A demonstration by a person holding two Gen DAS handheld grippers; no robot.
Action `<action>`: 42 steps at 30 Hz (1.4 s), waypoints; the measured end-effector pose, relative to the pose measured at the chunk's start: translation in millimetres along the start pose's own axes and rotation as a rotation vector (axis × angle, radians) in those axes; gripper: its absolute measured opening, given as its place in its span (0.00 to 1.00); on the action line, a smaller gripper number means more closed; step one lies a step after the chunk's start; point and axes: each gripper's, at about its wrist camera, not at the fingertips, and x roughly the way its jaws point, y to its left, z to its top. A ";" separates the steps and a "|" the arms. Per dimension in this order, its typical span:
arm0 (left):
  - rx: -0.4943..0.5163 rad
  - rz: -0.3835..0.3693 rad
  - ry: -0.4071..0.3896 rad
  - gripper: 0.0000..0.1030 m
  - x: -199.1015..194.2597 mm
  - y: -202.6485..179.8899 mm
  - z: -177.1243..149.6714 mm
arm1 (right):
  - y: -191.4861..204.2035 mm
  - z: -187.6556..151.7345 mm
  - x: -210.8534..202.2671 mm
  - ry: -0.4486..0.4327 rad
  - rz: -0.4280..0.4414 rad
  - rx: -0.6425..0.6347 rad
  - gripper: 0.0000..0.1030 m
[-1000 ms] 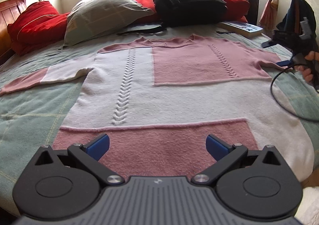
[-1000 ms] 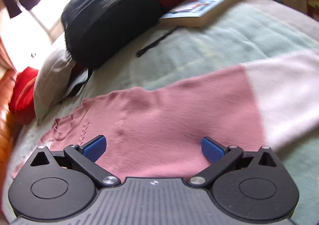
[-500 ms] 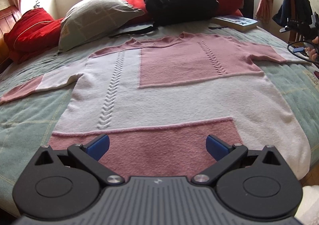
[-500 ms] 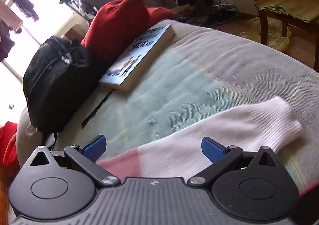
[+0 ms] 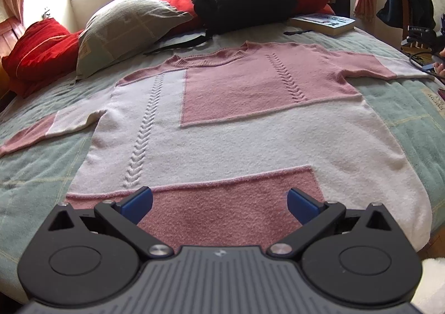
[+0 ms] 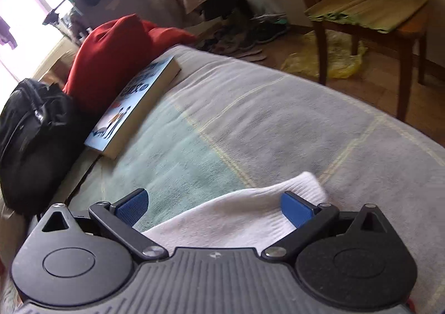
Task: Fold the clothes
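The sweater lies flat, front up, on the bed, sleeves spread, pink and white blocks unwrinkled, ready for a first fold. The right gripper, wide open, straddles the white cuff, likely to grasp it; the left gripper, also wide, hovers over the hem.

The pink-and-white knitted sweater's left sleeve runs off the frame edge, and the thick paperback book's cover is blurred.

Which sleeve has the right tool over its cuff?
The sleeve on the book side; its white cuff lies between the open right tool fingers. The other sleeve lies untouched.
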 end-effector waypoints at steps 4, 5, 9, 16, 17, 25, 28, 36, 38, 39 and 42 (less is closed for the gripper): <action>0.026 -0.004 -0.011 0.99 -1.7 -3.4 8.1 | 13.3 -15.2 -10.9 0.049 0.140 -0.054 1.00; 0.031 -0.008 -0.016 0.99 -1.8 -3.8 10.1 | 17.6 -19.8 -11.8 0.063 0.166 -0.079 1.00; 0.031 -0.031 -0.035 0.99 -1.0 -2.8 15.7 | 31.9 -36.9 -4.7 0.113 0.140 -0.194 1.00; -0.023 -0.080 -0.048 0.99 4.0 19.0 20.8 | 61.5 -61.1 -33.6 0.124 0.092 -0.302 1.00; -0.030 -0.089 -0.054 0.99 6.5 24.2 22.4 | 70.4 -67.8 -42.5 0.133 0.121 -0.330 1.00; -0.094 -0.179 -0.124 0.99 50.5 74.0 36.1 | 173.5 -153.4 -101.3 0.178 0.263 -0.625 1.00; -0.126 -0.201 -0.112 0.99 74.7 91.2 41.6 | 212.9 -183.9 -105.0 0.204 0.320 -0.670 1.00; -0.181 -0.252 0.011 0.99 92.5 115.0 8.3 | 291.2 -247.8 -92.1 0.301 0.426 -0.756 1.00; -0.142 -0.269 0.027 0.99 82.6 118.0 8.3 | 299.1 -254.6 -85.7 0.337 0.453 -0.733 1.00; -0.128 -0.278 0.032 0.99 78.6 121.8 12.8 | 302.5 -257.8 -82.6 0.357 0.469 -0.720 1.00; -0.091 -0.281 -0.028 0.99 73.1 137.0 36.9 | 312.6 -268.1 -77.4 0.382 0.489 -0.726 1.00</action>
